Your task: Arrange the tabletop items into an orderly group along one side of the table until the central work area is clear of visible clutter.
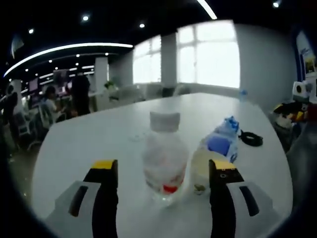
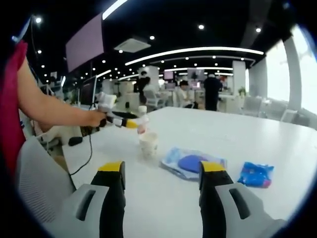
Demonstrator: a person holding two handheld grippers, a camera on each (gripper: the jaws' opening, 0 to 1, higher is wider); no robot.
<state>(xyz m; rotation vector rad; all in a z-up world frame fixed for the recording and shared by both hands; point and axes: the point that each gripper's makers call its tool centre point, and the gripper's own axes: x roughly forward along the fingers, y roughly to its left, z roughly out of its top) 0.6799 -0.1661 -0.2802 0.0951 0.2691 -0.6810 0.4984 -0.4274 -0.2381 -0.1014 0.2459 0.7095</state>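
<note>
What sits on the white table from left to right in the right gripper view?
Small white paper cup → clear plastic pouch with a blue item inside → small blue crinkled packet.

Open-plan office, ceiling light strips (image 2: 198, 49), seemingly desks with monitors (image 2: 85, 93), large windows (image 1: 208, 54)

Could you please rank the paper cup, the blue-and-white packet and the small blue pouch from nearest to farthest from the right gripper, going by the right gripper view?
1. Blue-and-white packet, just beyond the right gripper, between the jaw tips.
2. Small blue pouch, off to the right side.
3. Paper cup, farther back, slightly left.
</note>
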